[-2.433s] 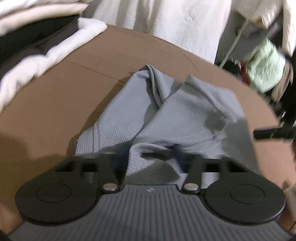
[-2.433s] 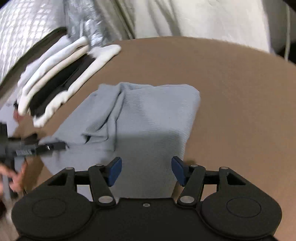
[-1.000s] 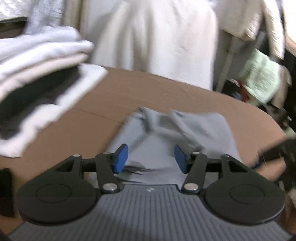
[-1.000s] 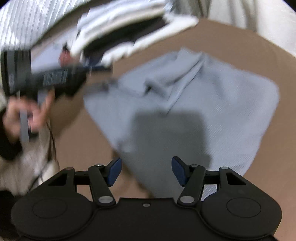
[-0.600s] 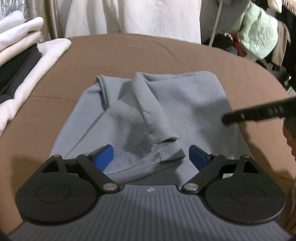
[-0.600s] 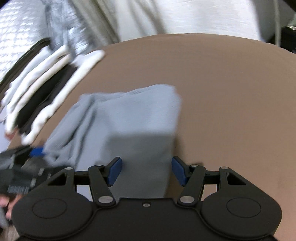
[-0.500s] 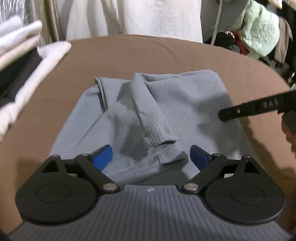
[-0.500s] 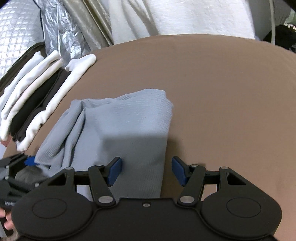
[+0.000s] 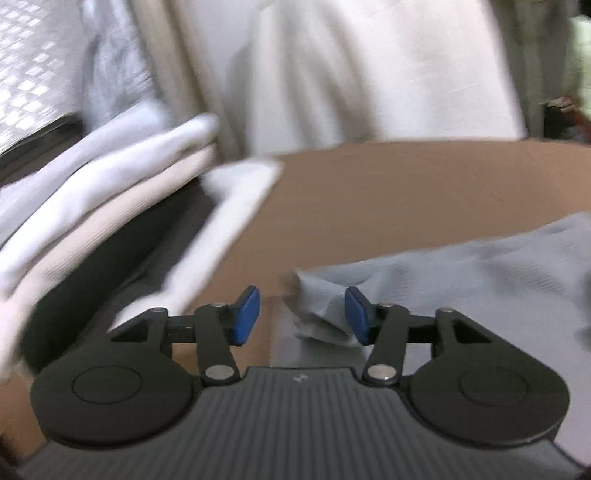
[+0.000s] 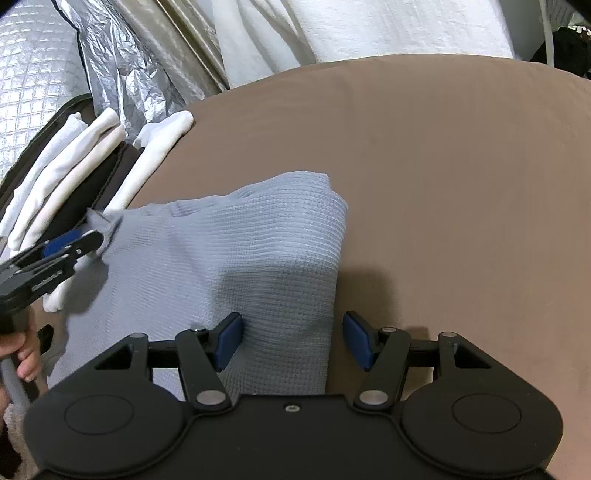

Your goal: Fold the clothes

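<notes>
A grey waffle-knit garment (image 10: 229, 258) lies partly folded on the brown table (image 10: 461, 177). It also shows at the right of the left wrist view (image 9: 461, 280), which is blurred. My left gripper (image 9: 301, 314) is open with a bunched corner of the garment between its blue pads (image 9: 246, 314). In the right wrist view the left gripper (image 10: 74, 243) sits at the garment's left corner. My right gripper (image 10: 291, 341) is open and hovers over the garment's near right edge, holding nothing.
A stack of folded white, cream and black clothes (image 10: 66, 173) lies at the table's left edge, also in the left wrist view (image 9: 92, 206). White hanging cloth (image 10: 369, 26) and silver foil sheeting (image 10: 122, 55) stand behind the table.
My left gripper has swung left, from over the middle of the garment to its left corner beside the stack, and its jaws have narrowed. The right gripper has moved a little closer to the garment.
</notes>
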Tool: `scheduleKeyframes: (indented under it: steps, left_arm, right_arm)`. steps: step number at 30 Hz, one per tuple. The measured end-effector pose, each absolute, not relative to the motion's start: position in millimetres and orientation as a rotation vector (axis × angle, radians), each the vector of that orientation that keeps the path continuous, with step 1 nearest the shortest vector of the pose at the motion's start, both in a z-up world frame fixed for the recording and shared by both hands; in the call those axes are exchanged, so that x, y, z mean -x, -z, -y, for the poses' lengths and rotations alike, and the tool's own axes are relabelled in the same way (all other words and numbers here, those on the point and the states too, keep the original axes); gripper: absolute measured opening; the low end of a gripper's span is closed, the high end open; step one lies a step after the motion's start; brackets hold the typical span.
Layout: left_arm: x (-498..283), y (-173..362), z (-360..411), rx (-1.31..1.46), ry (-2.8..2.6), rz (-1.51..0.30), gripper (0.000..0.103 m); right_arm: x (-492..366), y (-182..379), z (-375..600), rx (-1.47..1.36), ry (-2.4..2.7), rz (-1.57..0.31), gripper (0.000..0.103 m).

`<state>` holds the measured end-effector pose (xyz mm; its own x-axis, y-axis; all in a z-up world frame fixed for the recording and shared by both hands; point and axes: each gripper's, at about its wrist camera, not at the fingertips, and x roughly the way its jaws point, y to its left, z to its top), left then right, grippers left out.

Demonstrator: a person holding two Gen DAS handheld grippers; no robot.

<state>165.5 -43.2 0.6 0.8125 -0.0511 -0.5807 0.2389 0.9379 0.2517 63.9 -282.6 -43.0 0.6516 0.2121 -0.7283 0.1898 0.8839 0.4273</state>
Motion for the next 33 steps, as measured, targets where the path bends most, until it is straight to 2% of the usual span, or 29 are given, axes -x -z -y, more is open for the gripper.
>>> scheduleKeyframes:
  steps: [2, 5, 6, 8, 10, 11, 12, 13, 15, 17, 19, 20, 21, 22, 28, 30, 33]
  left_arm:
    - [-164.5, 2.1, 23.7, -0.293, 0.121, -0.693, 0.057]
    - [-147.3, 0.5, -9.2, -0.136, 0.226, -0.782, 0.069]
    - [-141.5, 0.7, -16.4, -0.096, 0.263, -0.803, 0.072]
    - [-133.5, 5.4, -23.6, -0.066, 0.283, -0.852, 0.074]
    - [-132.6, 13.4, -26.5, -0.078, 0.252, -0.886, 0.074]
    - [-132.1, 16.3, -28.5, -0.077, 0.242, -0.898, 0.074]
    - [-131.7, 19.3, -30.5, -0.075, 0.233, -0.911, 0.075]
    - [-131.9, 21.9, -32.6, -0.059, 0.227, -0.927, 0.076]
    - [-133.3, 26.9, -37.1, -0.006, 0.219, -0.962, 0.087]
    - [-132.2, 36.3, -37.0, 0.022, 0.22, -0.998, 0.093]
    - [-130.9, 41.4, -35.5, 0.023, 0.224, -1.01, 0.093]
    - [-130.5, 40.9, -34.1, 0.013, 0.226, -1.003, 0.093]
    - [-130.2, 38.5, -32.3, -0.001, 0.227, -0.989, 0.093]
    - [-128.7, 36.0, -30.1, -0.026, 0.213, -0.964, 0.092]
    - [-113.2, 20.1, -14.7, -0.226, 0.067, -0.732, 0.089]
    - [-107.6, 5.6, -11.3, -0.21, 0.121, -0.669, 0.089]
    - [-95.3, -10.6, -6.1, -0.114, 0.314, -0.643, 0.089]
  right_arm:
    - [-63.6, 43.8, 284.8, -0.516, -0.015, -0.871, 0.066]
    - [-66.2, 47.8, 287.8, -0.531, -0.03, -0.843, 0.066]
    - [-70.6, 52.0, 289.0, -0.532, -0.046, -0.825, 0.069]
    - [-79.4, 60.5, 291.5, -0.534, -0.078, -0.788, 0.072]
    - [-83.7, 58.0, 290.9, -0.557, -0.088, -0.746, 0.055]
    - [-85.1, 54.9, 290.1, -0.573, -0.089, -0.724, 0.032]
    - [-82.2, 48.2, 287.1, -0.559, -0.085, -0.686, 0.022]
    - [-74.7, 37.7, 281.8, -0.515, -0.076, -0.632, 0.02]
    - [-59.5, 17.4, 271.4, -0.43, -0.057, -0.518, 0.016]
    - [-58.5, 15.0, 270.2, -0.379, -0.01, -0.499, 0.016]
    - [-65.3, 23.5, 274.6, -0.357, 0.04, -0.545, 0.017]
    - [-72.6, 36.2, 281.3, -0.384, 0.055, -0.61, 0.02]
    - [-75.6, 44.6, 288.5, -0.424, 0.072, -0.65, 0.034]
    - [-73.7, 48.4, 296.3, -0.478, 0.09, -0.662, 0.041]
    - [-24.2, 43.0, 337.6, -0.94, 0.113, -0.68, 0.055]
    - [-2.2, 42.7, 340.8, -1.078, 0.087, -0.681, 0.057]
    - [17.7, 43.9, 330.4, -1.132, 0.134, -0.702, 0.059]
